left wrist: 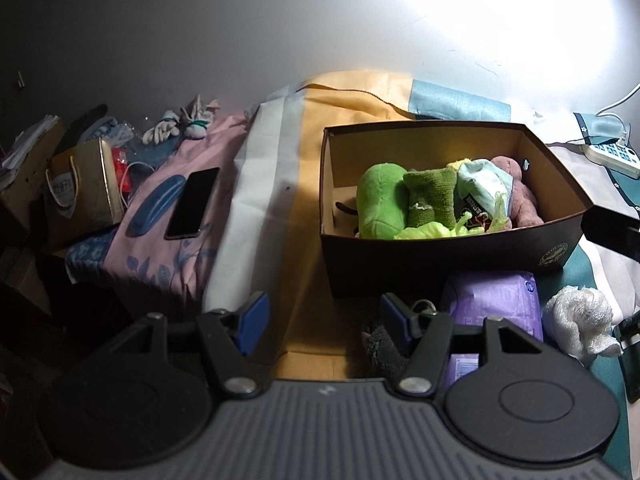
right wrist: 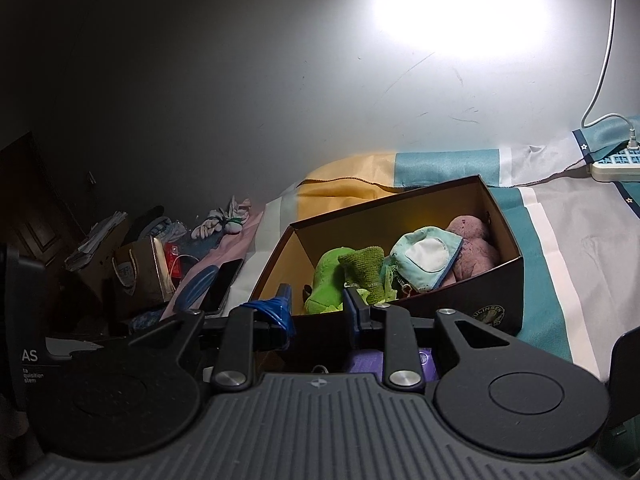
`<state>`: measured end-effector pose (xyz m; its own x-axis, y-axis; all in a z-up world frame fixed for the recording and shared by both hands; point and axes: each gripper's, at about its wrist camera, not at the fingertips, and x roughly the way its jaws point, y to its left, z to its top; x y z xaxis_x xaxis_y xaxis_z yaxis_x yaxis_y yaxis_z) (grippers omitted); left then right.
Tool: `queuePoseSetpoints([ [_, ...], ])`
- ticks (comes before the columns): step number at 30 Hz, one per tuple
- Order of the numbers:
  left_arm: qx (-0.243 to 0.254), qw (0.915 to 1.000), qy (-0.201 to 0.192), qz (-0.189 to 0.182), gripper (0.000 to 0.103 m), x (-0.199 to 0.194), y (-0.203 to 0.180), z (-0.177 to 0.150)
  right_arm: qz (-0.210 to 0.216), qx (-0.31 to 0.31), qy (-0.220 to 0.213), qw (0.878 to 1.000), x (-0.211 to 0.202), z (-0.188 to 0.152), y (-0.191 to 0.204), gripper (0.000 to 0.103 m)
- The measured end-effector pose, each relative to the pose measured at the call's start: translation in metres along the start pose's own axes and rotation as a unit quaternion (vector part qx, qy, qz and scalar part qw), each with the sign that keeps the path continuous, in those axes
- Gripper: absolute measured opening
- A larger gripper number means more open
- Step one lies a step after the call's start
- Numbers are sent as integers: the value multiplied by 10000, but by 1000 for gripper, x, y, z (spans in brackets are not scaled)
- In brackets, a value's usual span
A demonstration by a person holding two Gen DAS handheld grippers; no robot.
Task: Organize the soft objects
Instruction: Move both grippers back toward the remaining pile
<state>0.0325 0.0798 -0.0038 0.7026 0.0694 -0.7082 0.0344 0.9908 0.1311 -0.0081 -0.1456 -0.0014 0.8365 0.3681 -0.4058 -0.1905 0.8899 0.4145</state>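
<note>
A dark brown cardboard box (left wrist: 452,256) stands on the bed and holds a green plush (left wrist: 378,204), a dark green knit piece (left wrist: 430,196), a pale blue cloth item (left wrist: 486,186) and a mauve plush (left wrist: 520,192). My left gripper (left wrist: 322,322) is open and empty, low in front of the box. A dark grey soft item (left wrist: 382,346) lies by its right finger. A purple wipes pack (left wrist: 496,304) and a white mesh bundle (left wrist: 580,322) lie right of it. My right gripper (right wrist: 318,312) is open and empty, above the box's near edge (right wrist: 460,300).
A black phone (left wrist: 192,202) lies on pink cloth at left, beside a gold paper bag (left wrist: 82,192). White tied socks (left wrist: 180,126) lie at the back left. A power strip (left wrist: 612,156) with a white cable sits at far right. The wall is close behind.
</note>
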Motion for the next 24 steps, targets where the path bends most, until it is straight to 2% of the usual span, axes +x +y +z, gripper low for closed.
queuePoseSetpoints([
  [5, 18, 10000, 16, -76, 63, 0, 2, -4, -215, -129, 7, 9997, -3, -8, 6, 10],
  [24, 107, 9996, 32, -275, 63, 1, 8, -15, -446, -261, 123, 9986, -7, -28, 17, 11],
])
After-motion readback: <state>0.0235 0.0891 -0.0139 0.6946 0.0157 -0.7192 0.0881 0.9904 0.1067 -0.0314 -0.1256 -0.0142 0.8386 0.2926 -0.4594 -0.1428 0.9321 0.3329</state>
